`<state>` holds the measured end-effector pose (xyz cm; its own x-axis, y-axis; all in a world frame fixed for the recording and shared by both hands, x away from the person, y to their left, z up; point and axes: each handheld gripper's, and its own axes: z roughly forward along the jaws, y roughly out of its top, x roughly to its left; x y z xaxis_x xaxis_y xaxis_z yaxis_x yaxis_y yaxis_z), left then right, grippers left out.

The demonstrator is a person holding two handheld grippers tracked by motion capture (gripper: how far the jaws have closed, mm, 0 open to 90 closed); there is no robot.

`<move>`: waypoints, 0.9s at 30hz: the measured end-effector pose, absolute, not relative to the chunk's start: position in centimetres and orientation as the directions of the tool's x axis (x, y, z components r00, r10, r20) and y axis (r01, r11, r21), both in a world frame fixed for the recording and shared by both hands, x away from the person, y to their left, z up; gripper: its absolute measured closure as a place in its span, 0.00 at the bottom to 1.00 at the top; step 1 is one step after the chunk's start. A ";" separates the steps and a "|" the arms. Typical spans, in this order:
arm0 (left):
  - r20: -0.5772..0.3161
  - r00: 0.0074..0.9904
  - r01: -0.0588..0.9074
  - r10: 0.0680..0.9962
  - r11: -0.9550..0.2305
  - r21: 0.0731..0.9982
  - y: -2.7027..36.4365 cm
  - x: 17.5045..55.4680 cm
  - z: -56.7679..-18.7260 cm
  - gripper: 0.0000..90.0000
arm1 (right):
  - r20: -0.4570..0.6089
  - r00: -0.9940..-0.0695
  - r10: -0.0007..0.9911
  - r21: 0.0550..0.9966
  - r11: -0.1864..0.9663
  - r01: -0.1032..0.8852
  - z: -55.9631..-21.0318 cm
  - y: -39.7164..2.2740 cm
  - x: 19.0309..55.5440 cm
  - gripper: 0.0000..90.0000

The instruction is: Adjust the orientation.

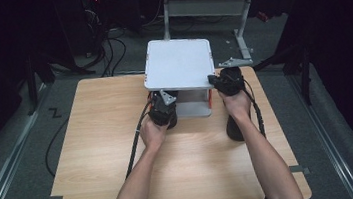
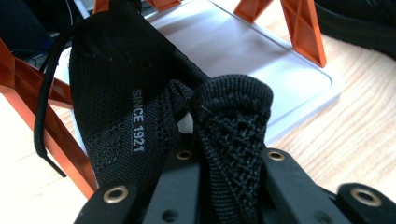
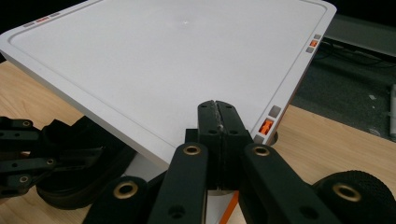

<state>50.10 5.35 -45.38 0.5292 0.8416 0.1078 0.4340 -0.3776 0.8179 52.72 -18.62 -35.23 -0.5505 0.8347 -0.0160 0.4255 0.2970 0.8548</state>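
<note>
From above, the left gripper point(image 1: 162, 108) sat at the front edge of the white rack point(image 1: 178, 64) on the table point(image 1: 95, 154), nose pointed under the top shelf, with a black shoe point(image 1: 166, 118) bunched right at its tip. The right gripper point(image 1: 222, 80) was up at the shelf's near right corner, and a second black shoe point(image 1: 234, 129) stood on the table under that forearm. In the left gripper view the jaws were clamped tight on the shoe point(image 2: 154, 112), pinching the knit collar between them; the "SINCE 1921" strip faced the camera, a lace point(image 2: 44, 98) dangled off to the left, and the shoe hung over the rack's lower white shelf point(image 2: 261, 60) between the orange legs point(image 2: 303, 28). In the right gripper view the jaws were pressed fully together with nothing in them, the tips sitting just over the corner of the top shelf point(image 3: 163, 60), can't tell if they actually touched it. The left gripper point(image 3: 18, 154) and its shoe point(image 3: 79, 163) showed at lower left, tucked under the shelf edge.
</note>
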 end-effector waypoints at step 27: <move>0.020 0.458 0.481 0.889 -0.266 0.836 6.0 51.3 -44.6 0.58 | -0.003 -0.551 0.834 0.858 0.286 0.428 -35.3 -18.7 52.7 1.00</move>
